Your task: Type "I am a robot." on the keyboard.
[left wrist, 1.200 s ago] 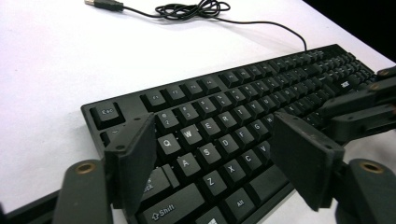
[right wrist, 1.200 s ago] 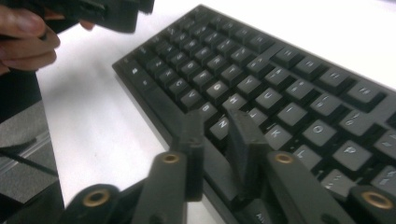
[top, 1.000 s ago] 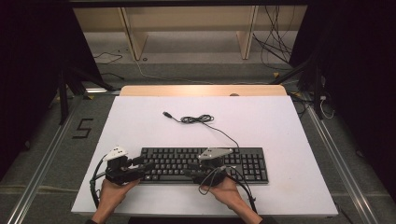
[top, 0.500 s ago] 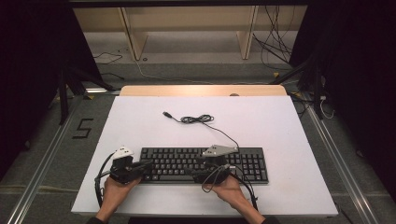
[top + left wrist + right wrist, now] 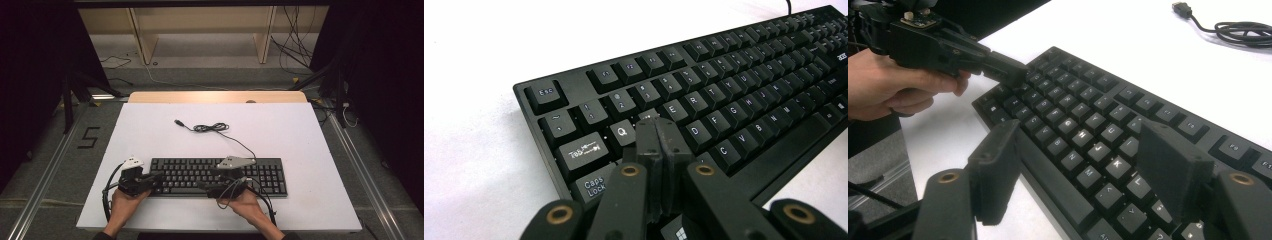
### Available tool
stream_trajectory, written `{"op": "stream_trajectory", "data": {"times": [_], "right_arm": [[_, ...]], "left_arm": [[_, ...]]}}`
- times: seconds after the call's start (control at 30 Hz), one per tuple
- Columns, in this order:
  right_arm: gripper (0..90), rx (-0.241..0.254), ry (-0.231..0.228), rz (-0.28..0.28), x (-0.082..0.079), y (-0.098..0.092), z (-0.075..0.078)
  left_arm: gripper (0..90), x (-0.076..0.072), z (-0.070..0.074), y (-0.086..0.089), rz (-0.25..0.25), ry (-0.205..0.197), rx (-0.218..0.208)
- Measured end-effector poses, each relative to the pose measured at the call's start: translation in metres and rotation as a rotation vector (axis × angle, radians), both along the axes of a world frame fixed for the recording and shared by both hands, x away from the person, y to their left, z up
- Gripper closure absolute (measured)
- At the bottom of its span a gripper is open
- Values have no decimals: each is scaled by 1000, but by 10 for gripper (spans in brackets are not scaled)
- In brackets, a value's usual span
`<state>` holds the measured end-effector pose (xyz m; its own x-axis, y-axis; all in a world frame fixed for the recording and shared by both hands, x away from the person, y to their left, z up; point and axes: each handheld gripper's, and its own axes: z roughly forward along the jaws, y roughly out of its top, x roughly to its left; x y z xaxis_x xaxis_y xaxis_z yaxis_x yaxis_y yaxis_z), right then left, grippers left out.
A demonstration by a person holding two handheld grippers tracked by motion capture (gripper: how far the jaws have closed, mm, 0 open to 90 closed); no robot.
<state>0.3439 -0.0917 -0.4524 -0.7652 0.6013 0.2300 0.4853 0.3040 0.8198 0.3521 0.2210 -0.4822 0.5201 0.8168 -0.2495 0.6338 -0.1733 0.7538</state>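
Observation:
A black keyboard (image 5: 220, 172) lies flat near the table's front edge. Its cable (image 5: 212, 128) coils behind it and ends in a loose USB plug (image 5: 178, 122). My left gripper (image 5: 150, 180) points right over the keyboard's left end. Its jaws have just been closing and now stand shut with nothing between them. The tips (image 5: 656, 125) hover at the keys beside Q. My right gripper (image 5: 207, 186) hangs above the keyboard's middle front. Its jaws have just been opening. They stand wide apart (image 5: 1083, 145) over the keys (image 5: 1083, 115) and grip nothing.
The white table (image 5: 300, 130) has a wooden strip (image 5: 215, 97) along its far edge. Floor rails and loose cables run beside it. A wooden shelf frame (image 5: 200, 30) stands beyond. A hand (image 5: 893, 85) holds the left gripper (image 5: 1008, 70) at the keyboard's far corner in the right gripper view.
The left gripper has edged slightly right toward the keys. Both hands otherwise stay in place at the keyboard's front edge.

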Motion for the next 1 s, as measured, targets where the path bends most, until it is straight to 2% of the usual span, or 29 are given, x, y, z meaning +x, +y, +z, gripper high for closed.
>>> {"op": "stream_trajectory", "data": {"times": [0.57,1.0], "right_arm": [[332,-2,0,5,-7,-4,0],[332,-3,1,8,-9,-6,0]], "left_arm": [[889,2,-2,-2,8,5,1],[890,3,-6,-3,-4,34,8]]}}
